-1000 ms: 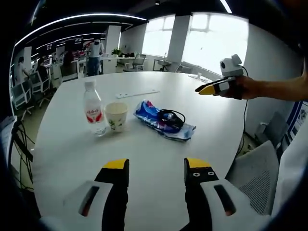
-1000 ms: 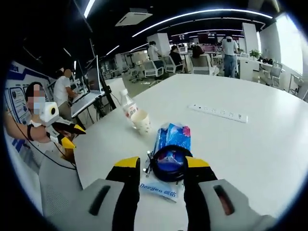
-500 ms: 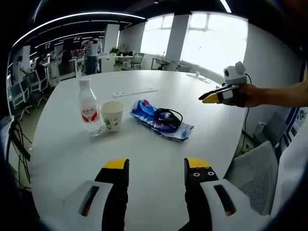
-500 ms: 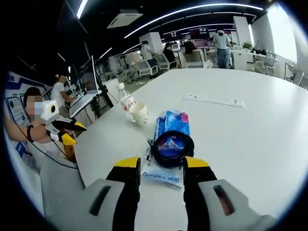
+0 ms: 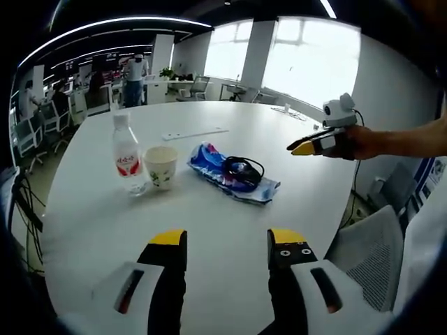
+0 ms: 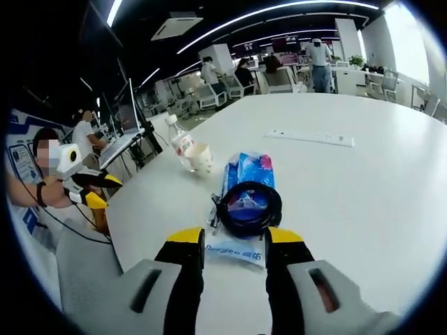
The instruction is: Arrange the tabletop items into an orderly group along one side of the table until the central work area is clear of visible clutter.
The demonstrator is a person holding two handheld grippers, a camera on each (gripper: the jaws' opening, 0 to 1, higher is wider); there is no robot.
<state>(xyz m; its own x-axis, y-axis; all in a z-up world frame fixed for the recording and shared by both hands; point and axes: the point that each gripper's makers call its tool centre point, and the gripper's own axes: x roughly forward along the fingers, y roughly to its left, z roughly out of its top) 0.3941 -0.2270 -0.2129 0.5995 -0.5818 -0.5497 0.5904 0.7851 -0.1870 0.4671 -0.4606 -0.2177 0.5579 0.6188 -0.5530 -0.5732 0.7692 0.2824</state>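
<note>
A clear water bottle with a red label stands beside a white paper cup on the round white table. To their right lies a blue packet with a black cable coil on it. My left gripper is open above the table's near part, well short of the items. My right gripper hovers beyond the packet, held by a hand. In the right gripper view, that gripper is open, with the packet's white end between its jaws and the coil just ahead.
A white power strip lies farther out on the table. The bottle and cup stand near the table's edge. The left gripper shows at the left. Office chairs, desks and people fill the room behind.
The right gripper has edged closer to the packet and coil, whose white end now sits deeper between its jaws. The items on the table have stayed put.
</note>
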